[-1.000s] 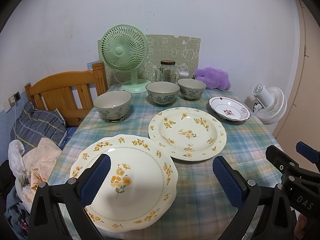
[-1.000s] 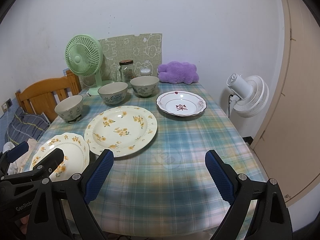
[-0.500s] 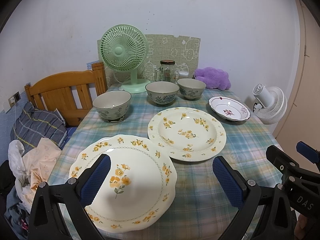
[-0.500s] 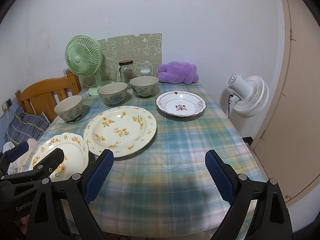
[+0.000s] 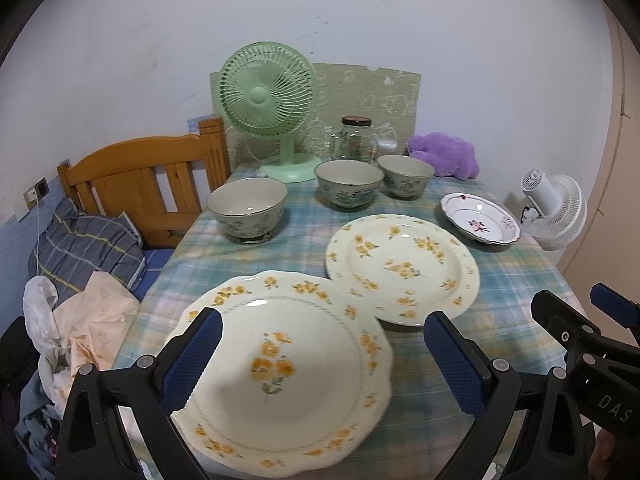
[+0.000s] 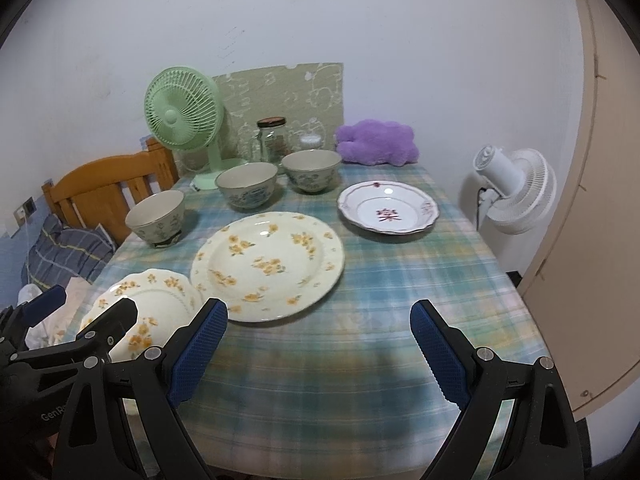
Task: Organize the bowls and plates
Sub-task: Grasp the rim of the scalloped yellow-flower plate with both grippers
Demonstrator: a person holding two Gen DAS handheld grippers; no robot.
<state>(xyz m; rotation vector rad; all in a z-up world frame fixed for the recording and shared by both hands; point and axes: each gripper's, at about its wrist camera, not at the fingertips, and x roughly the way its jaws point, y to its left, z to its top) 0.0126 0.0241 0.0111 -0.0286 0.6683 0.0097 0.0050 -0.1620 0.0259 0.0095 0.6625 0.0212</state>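
Table (image 6: 400, 300): 3 plates (image 6: 267, 265), 3 bowls (image 6: 246, 185).

Both grippers, left gripper (image 5: 320, 364) and right gripper (image 6: 318, 352), are showing black frames, silver screws, blue dimpled pads (image 6: 198, 354) (white lettering too).

Right tool (image 6: 318, 354) agape above the checked tablecloth (image 6: 400, 280), beside the big flowered plate (image 6: 267, 265).

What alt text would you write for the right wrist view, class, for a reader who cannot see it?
The open right gripper hovers over a plaid tablecloth, with a large yellow-flowered plate ahead. Behind it stand three bowls, a white plate with red markings and a green fan.
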